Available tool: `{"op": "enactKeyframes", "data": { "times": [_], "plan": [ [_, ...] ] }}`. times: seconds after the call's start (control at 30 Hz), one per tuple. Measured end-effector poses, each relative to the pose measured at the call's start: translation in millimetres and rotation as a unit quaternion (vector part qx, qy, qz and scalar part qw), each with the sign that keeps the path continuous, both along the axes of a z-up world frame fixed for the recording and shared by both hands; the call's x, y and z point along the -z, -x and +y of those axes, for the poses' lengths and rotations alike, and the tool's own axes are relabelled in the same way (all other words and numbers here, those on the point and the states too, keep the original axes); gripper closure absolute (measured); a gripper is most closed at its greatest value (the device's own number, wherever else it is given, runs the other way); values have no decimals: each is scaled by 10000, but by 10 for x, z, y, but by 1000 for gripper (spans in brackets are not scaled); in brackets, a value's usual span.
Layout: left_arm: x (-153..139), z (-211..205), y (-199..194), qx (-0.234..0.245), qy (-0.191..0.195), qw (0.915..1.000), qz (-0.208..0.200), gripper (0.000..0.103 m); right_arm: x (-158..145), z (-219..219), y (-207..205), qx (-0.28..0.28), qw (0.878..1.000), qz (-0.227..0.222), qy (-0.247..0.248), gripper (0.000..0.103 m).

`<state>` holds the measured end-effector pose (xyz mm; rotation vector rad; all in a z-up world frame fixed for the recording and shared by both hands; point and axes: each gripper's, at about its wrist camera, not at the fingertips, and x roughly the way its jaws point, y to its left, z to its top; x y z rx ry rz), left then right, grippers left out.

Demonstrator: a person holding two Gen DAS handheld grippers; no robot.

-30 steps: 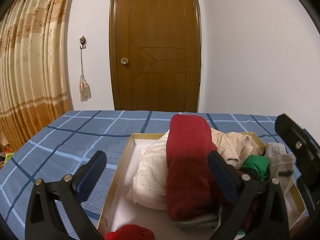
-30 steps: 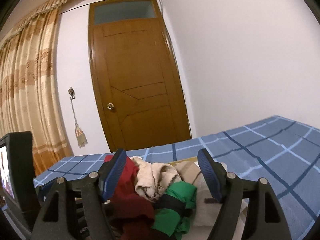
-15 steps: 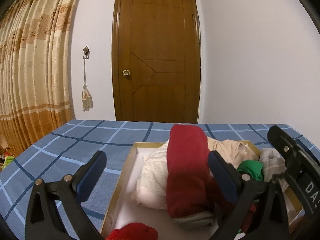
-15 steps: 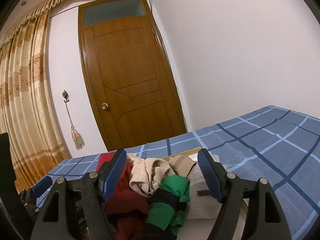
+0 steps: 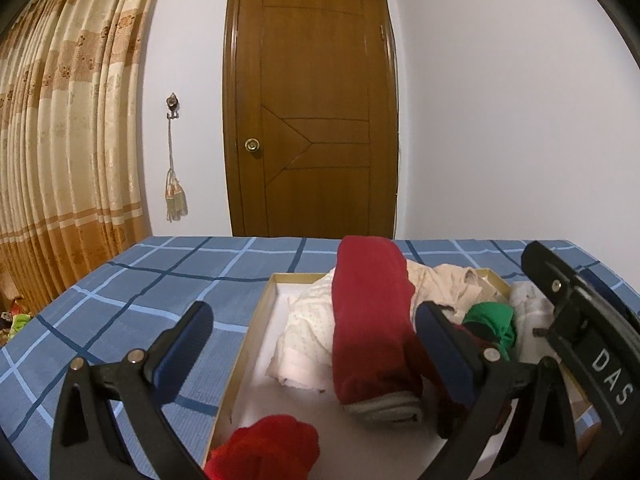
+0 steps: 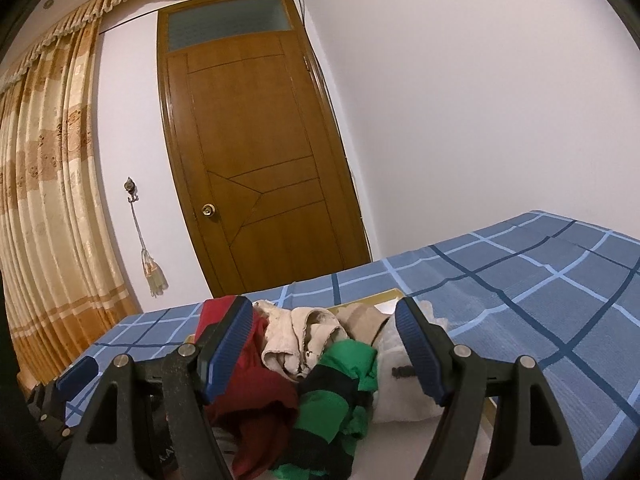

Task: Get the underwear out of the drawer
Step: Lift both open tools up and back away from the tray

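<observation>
One drawer [image 5: 256,322], shallow w/ white floor & tan rim, sits on the bed [image 5: 132,292] w/ blue checked cover. All places below are rel. to the drawer.

Inside, approx. 7 pieces of underwear/clothing counted across both views:
- 1 dark red rolled piece [image 5: 370,312], standing up mid-drawer
- 1 white dotted piece [image 5: 306,336], touching the red roll's left side
- 1 beige crumpled piece [image 5: 452,284], toward far rim
- 1 green-&-black piece [image 6: 336,396], right of the red roll
- 1 white/grey piece [image 5: 528,304], at right rim
- 1 bright red bundle [image 5: 268,448], near corner
- 1 grey bit [image 5: 384,404] under the red roll; can't tell what it is.

2 grippers. Left gripper [image 5: 310,326]: jaws wide apart, nothing pinched; left finger over the bed outside the left rim, right finger inside, just beside the red roll. Right gripper [image 6: 322,326]: jaws spread too, hanging over the pile at the drawer's right half, the pile seen between the fingers but no pad pressing on it.

Beyond the far rim: 1 wooden door [image 5: 312,120], 1 curtain [image 5: 68,140], 1 tassel [image 5: 176,196] on a wall hook.
</observation>
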<state>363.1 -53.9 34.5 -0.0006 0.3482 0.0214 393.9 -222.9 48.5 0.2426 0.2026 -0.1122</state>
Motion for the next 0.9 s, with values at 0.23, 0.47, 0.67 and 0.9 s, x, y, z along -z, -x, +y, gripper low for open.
{"op": "enactKeyframes", "data": {
  "times": [0.23, 0.47, 0.67, 0.9],
  "plan": [
    [-2, 9, 108, 16, -19, 10000, 54, 1, 0, 14, 96, -4, 10000, -18, 4, 27],
    [-14, 29, 253, -3, -38, 10000, 85, 1, 14, -34, 171, 120, 9999, -70, -100, 27],
    [-11, 35, 324, -33, -79, 9999, 113, 1, 65, -99, 237, 21, 9990, 98, -427, 27],
    [-23, 21, 456, 0, -177, 9998, -5, 1, 26, 25, 361, -59, 9998, -72, -154, 27]
  ]
}}
